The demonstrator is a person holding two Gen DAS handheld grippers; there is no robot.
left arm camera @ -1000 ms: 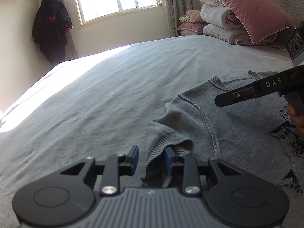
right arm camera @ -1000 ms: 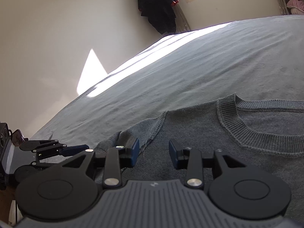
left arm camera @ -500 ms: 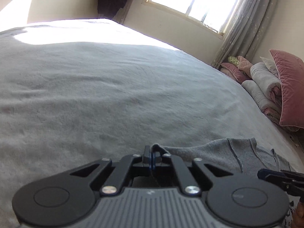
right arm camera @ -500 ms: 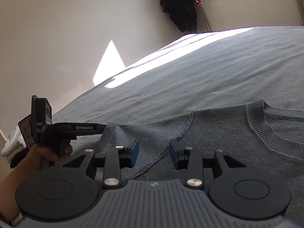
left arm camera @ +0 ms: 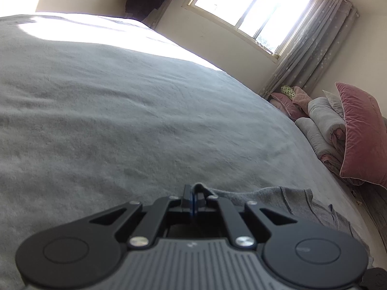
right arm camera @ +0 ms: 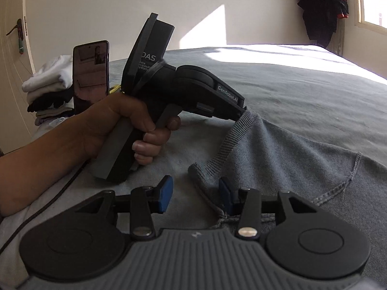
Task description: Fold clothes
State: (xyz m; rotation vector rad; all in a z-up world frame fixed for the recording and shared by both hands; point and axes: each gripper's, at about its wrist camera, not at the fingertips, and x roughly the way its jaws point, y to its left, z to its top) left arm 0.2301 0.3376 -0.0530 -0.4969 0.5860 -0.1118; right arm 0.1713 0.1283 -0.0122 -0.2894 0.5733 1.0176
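A grey knitted sweater (right arm camera: 302, 159) lies spread on the grey bedspread (right arm camera: 302, 89), its body running off to the right. The left gripper (right arm camera: 243, 113) has its jaws pinched tight on the ribbed sleeve cuff (right arm camera: 246, 118), lifting it clear of the bed; the sleeve's long axis slopes from there down toward the near side. The right gripper (right arm camera: 196, 197) stands wide open and holds nothing, its right finger touching the sleeve's lower folded edge. That edge lies just right of the open gap, so the right gripper is nearer.
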